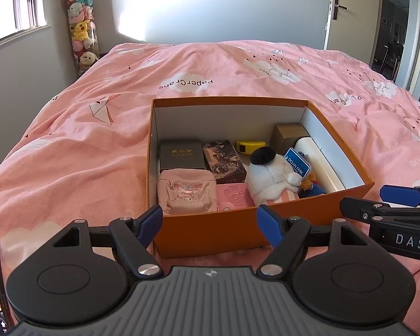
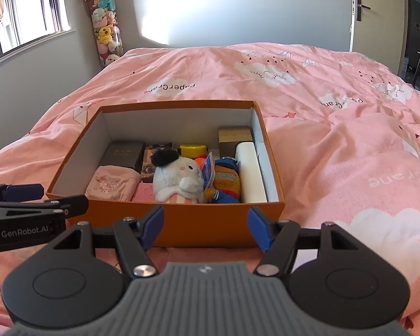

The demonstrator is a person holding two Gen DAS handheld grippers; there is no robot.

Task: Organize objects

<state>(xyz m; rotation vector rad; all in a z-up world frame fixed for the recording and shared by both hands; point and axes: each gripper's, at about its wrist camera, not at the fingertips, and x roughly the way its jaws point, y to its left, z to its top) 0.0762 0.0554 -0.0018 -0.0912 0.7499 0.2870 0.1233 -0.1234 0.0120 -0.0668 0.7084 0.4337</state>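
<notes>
The left gripper (image 1: 210, 224) hovers with its jaws spread wide and nothing between them, its blue fingertips (image 1: 151, 222) just short of the near wall of an orange box (image 1: 210, 232). The right gripper (image 2: 205, 226) is likewise parted and holds nothing, level with the same wall, and sits just beside the left one; each shows at the edge of the other's view.

The box rests open on a pink bedspread (image 1: 78, 145). Inside, along the left, a dark grey case (image 1: 182, 155) lies behind a pink pouch (image 1: 186, 193). Next to these are a printed card box (image 1: 224, 161) and a flat pink item (image 1: 233, 198). A white plush with a black cap (image 1: 271, 173) lies in the middle, a blue "Ocean Park" tag (image 1: 296, 163) against it, with an orange and blue knitted toy (image 2: 226, 182) to its right. A yellow tape measure (image 2: 193, 149) and a brown carton (image 1: 289, 134) sit at the back, and a white cylinder (image 1: 322, 162) runs along the right wall.
</notes>
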